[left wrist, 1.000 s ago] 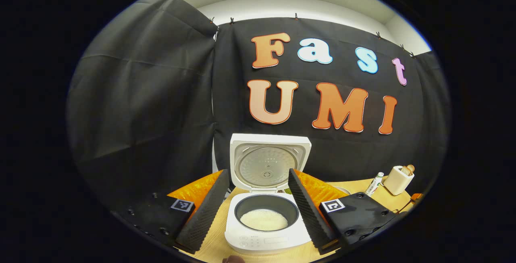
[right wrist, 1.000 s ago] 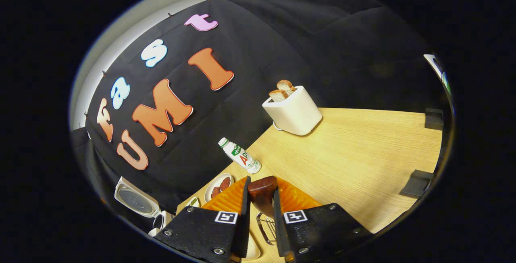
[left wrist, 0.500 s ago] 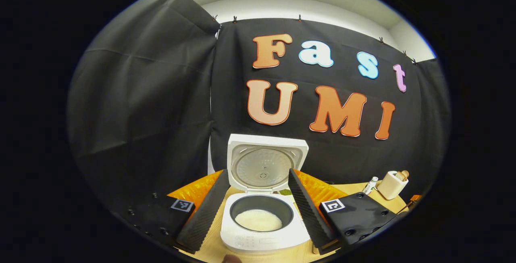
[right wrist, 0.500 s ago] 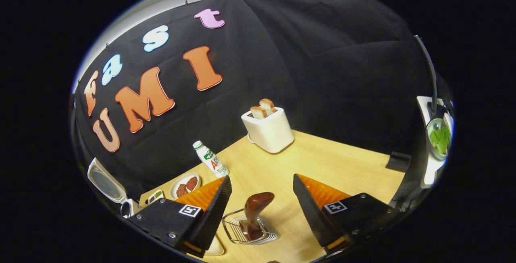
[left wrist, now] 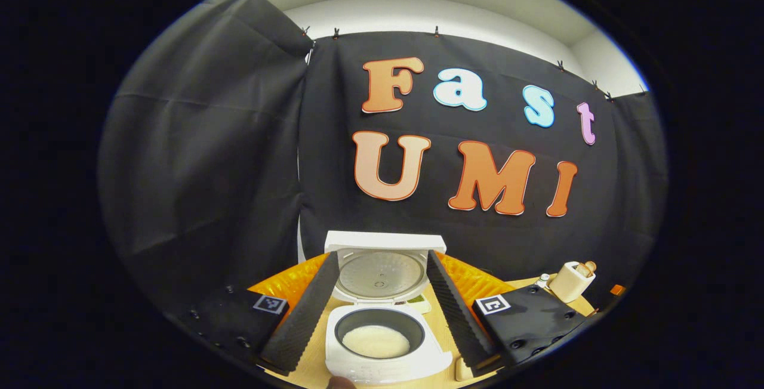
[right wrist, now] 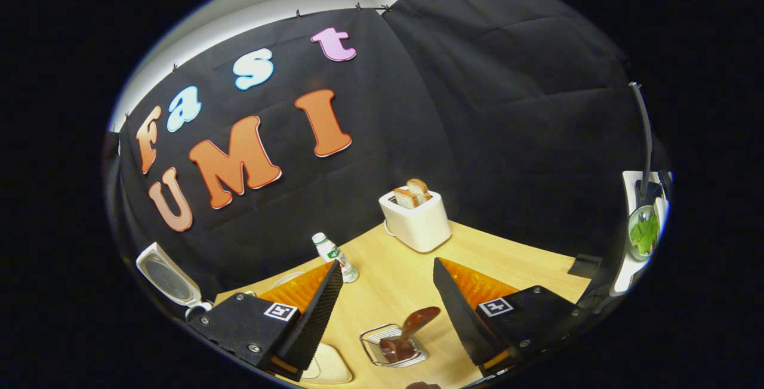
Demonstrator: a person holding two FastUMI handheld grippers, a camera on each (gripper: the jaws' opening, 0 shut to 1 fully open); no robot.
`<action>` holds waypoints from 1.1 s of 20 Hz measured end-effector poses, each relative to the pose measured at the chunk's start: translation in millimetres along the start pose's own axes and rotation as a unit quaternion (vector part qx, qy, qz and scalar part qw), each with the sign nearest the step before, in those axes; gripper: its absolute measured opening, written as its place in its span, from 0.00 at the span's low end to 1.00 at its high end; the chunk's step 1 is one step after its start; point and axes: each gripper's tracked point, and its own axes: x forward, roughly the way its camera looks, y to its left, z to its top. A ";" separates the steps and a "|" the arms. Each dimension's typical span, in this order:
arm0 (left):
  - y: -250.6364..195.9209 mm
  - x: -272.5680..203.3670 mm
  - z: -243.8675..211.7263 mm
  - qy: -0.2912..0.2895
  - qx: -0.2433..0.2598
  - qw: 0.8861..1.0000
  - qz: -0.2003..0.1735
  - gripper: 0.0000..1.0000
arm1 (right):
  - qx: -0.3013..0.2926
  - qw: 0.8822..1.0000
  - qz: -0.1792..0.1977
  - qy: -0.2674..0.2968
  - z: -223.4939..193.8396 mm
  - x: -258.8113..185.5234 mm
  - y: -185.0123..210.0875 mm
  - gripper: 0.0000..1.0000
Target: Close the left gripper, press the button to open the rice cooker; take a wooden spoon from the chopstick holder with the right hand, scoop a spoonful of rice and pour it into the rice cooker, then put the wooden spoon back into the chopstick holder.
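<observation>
The white rice cooker (left wrist: pixel 382 360) stands open, its lid (left wrist: pixel 382 266) upright and white rice (left wrist: pixel 376 341) lying in the pot. My left gripper (left wrist: pixel 381 255) is open, held back from the cooker, which sits between its fingers (left wrist: pixel 301 314) farther off. In the right gripper view the wooden spoon (right wrist: pixel 413 328) leans in the wire chopstick holder (right wrist: pixel 373 346) on the table. My right gripper (right wrist: pixel 388 262) hangs open above and behind the holder, touching nothing. The cooker's lid (right wrist: pixel 162 275) shows at the far left of that view.
A white toaster (right wrist: pixel 418 225) with bread slices stands at the back of the wooden table (right wrist: pixel 513 261), a small bottle (right wrist: pixel 335 255) to its left. A cream dish (right wrist: pixel 327 368) lies beside the holder. A green plant (right wrist: pixel 643 235) sits on a white stand at the right.
My right gripper opened, let go of the spoon in the holder, and drew back from it. My left gripper backed away from the cooker a little.
</observation>
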 end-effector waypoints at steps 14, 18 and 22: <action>-19.7 167.9 9.1 0.094 -0.005 0.996 -0.001 0.99 | 0.040 0.998 0.027 0.034 -35.2 -11.9 7.3 0.94; -16.1 211.4 -17.0 0.150 0.019 0.989 0.005 0.99 | 0.048 0.998 0.016 0.049 -47.0 -11.3 -4.1 0.95; -6.3 235.5 -49.2 0.192 0.024 0.981 0.021 0.99 | 0.047 0.997 0.013 0.055 -49.3 -10.0 -6.3 0.95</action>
